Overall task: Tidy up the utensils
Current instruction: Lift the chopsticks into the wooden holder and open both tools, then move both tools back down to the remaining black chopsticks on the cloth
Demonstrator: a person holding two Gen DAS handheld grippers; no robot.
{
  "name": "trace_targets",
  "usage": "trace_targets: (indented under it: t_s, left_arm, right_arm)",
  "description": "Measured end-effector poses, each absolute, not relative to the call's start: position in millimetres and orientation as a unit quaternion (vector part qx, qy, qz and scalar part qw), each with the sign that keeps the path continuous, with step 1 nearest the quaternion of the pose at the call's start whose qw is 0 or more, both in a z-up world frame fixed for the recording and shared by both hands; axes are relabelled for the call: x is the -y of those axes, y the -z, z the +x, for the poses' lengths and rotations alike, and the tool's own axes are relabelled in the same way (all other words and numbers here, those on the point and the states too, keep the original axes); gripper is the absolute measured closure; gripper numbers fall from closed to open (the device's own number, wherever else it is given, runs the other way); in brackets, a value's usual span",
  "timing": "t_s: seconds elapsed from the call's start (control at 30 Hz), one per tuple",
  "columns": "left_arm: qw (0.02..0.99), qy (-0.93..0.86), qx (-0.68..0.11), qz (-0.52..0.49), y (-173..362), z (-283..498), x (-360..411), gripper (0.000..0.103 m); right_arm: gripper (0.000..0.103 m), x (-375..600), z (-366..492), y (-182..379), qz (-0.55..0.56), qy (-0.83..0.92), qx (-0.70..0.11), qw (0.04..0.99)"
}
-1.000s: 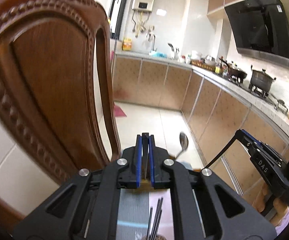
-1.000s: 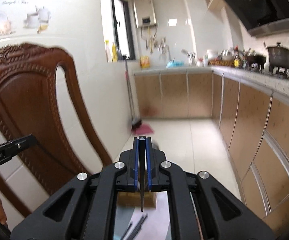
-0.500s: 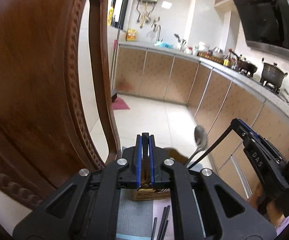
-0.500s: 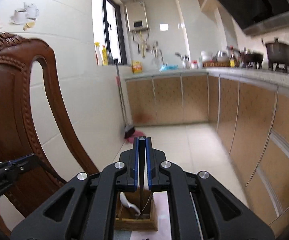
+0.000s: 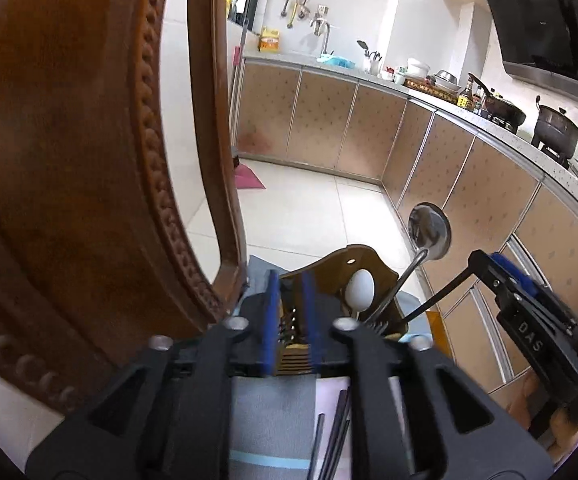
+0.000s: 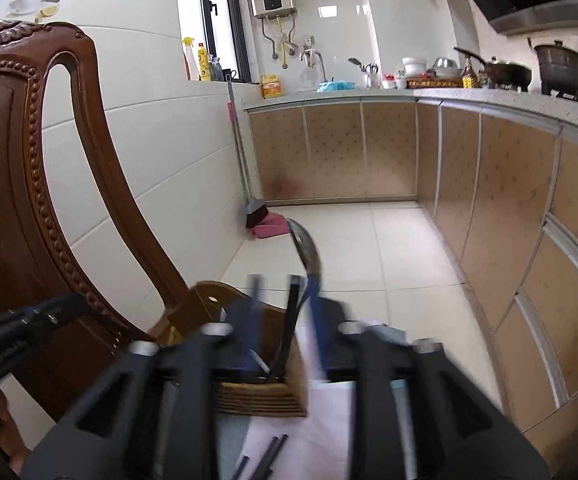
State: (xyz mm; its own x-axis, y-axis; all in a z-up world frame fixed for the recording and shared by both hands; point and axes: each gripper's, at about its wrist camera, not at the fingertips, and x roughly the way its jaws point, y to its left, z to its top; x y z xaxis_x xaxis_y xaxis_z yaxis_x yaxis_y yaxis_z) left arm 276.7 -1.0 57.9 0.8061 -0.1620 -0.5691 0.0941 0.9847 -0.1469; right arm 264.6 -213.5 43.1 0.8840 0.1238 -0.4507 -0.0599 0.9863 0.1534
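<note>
Left wrist view: both grippers, left (image 5: 289, 312) and right (image 6: 283, 328), have just been opening, jaws parted over the holder (image 5: 353, 264); a spoon (image 5: 429, 228) and chopstick (image 6: 289, 328) stand inside, loose chopsticks (image 5: 337, 432) remain.

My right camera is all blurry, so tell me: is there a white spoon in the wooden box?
Observer: Yes, the left camera shows a white spoon standing in the wooden box, beside the metal spoon.
Operator: What's the left gripper doing?
Observer: On the left gripper the jaws have just been opening. They grip nothing, and fork prongs show through the gap, down in the box.
</note>
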Motion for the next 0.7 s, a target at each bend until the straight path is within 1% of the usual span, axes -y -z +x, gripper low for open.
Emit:
trace_targets:
  t_s: [0.03, 0.07, 0.2, 0.33, 0.43, 0.47, 0.53, 0.6, 0.7]
  left_arm:
    - [0.95, 0.069, -0.3, -0.05, -60, 269, 1, 0.059]
    - [0.952, 0.069, -0.295, -0.044, -63, 261, 1, 0.057]
    - [0.951, 0.083, -0.295, -0.029, -65, 224, -1, 0.054]
    - [0.952, 0.08, -0.297, -0.009, -53, 186, -3, 0.05]
    - [0.939, 0.075, -0.335, 0.003, -23, 175, -1, 0.05]
    - [0.932, 0.078, -0.355, 0.006, -8, 177, 2, 0.052]
    - [0.915, 0.087, -0.394, 0.003, 20, 184, 7, 0.06]
    - [0.897, 0.095, -0.432, -0.004, 46, 191, 11, 0.061]
    - [0.881, 0.089, -0.466, -0.004, 77, 191, 12, 0.061]
  right_arm:
    - [0.052, 217, 256, -46, 0.066, -0.045, -0.229, 0.97]
    - [0.052, 220, 247, -49, 0.065, -0.043, -0.223, 0.972]
    - [0.051, 242, 208, -55, 0.072, -0.032, -0.217, 0.973]
    - [0.051, 266, 171, -35, 0.089, -0.021, -0.239, 0.967]
    - [0.051, 270, 168, 4, 0.098, -0.002, -0.299, 0.949]
    - [0.057, 268, 174, 22, 0.097, 0.0, -0.332, 0.938]
    - [0.062, 263, 190, 59, 0.111, -0.005, -0.393, 0.913]
    - [0.065, 249, 211, 100, 0.121, -0.022, -0.462, 0.878]
    - [0.066, 224, 227, 141, 0.134, -0.041, -0.522, 0.841]
